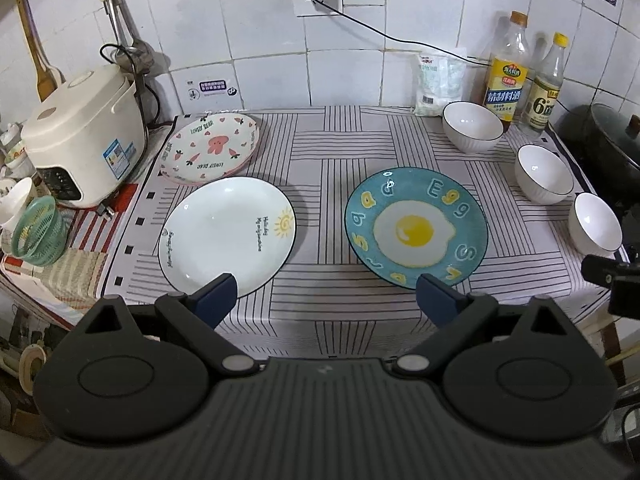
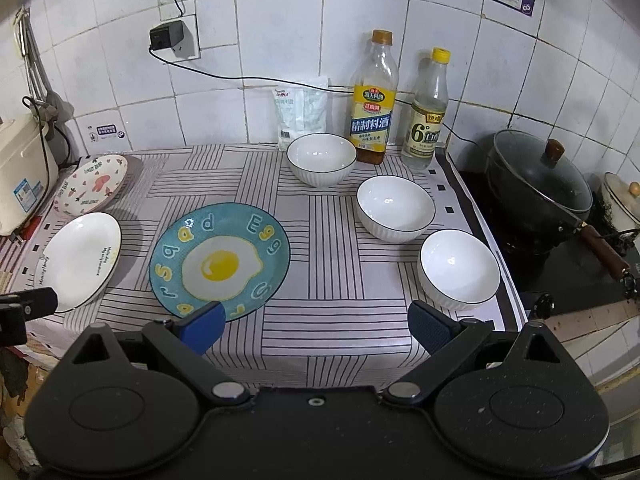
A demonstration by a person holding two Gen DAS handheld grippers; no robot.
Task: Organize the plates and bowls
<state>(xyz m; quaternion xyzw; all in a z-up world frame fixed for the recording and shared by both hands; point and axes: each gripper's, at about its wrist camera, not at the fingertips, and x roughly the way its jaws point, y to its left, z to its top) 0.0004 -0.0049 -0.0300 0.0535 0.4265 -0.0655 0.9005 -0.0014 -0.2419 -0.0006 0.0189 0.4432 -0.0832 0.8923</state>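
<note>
Three plates lie apart on the striped cloth: a pink-print plate at back left, a white sun plate in front of it, and a blue egg plate in the middle. Three white bowls stand in a diagonal row on the right; in the right wrist view they are far, middle and near. My left gripper is open and empty above the front edge, between the white and blue plates. My right gripper is open and empty, between the blue plate and the near bowl.
A rice cooker and a green basket stand at the left. Two bottles and a white bag line the back wall. A lidded black wok sits on the stove at the right.
</note>
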